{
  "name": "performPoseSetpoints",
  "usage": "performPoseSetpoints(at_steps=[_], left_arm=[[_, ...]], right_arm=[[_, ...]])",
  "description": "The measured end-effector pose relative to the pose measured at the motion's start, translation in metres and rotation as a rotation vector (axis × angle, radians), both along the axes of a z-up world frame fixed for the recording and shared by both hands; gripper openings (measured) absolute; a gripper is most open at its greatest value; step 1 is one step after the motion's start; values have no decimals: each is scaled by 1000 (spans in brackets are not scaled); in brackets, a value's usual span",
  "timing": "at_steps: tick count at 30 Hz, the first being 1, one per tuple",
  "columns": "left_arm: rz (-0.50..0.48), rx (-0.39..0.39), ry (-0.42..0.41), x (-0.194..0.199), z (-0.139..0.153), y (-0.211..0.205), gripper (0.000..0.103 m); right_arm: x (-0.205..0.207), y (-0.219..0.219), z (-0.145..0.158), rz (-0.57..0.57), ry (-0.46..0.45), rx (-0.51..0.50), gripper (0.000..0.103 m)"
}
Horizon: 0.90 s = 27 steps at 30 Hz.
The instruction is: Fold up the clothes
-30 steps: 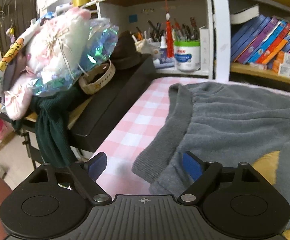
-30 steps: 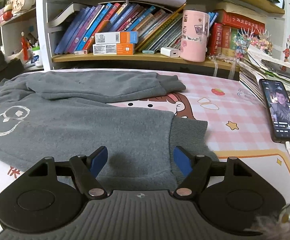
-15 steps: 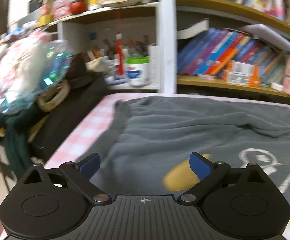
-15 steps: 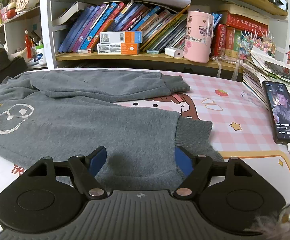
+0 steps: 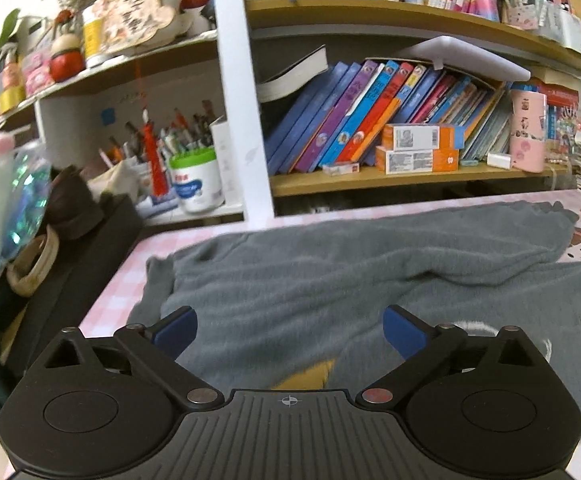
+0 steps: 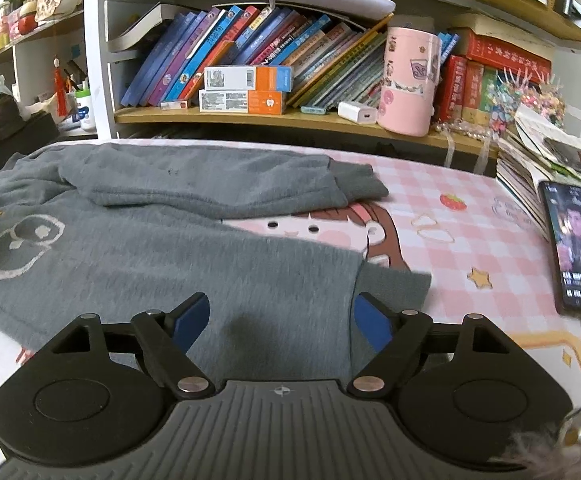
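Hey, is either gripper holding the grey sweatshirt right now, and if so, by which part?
Nothing is held. The left gripper and right gripper are both open above the grey sweatshirt, with no fabric pinched.

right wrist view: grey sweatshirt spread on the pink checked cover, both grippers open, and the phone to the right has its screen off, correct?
Not quite. In the right wrist view the phone has its screen lit, showing a man's face, with a cable plugged into its near end. The rest holds: the grey sweatshirt lies on the pink checked cover, and the right gripper and left gripper are open.
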State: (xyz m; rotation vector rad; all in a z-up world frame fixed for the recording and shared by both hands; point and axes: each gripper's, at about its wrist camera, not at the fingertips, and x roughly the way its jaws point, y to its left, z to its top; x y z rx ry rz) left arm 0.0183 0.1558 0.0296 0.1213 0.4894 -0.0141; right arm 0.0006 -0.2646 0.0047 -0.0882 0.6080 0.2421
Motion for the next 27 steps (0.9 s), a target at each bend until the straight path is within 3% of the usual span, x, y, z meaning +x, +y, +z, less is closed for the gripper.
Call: performPoseSetpoints(at_steps=[14,20,27], left_arm=[[-136,111,16,61,15,6,101],[-84,103,55,95,13,29,101],[-112,267,85,129,7,29,101]], right_arm=[[98,2,25,127,27,-24,78],[164,-5,21,129,45,-71,76],[228,15,11,183,73,-139,69]])
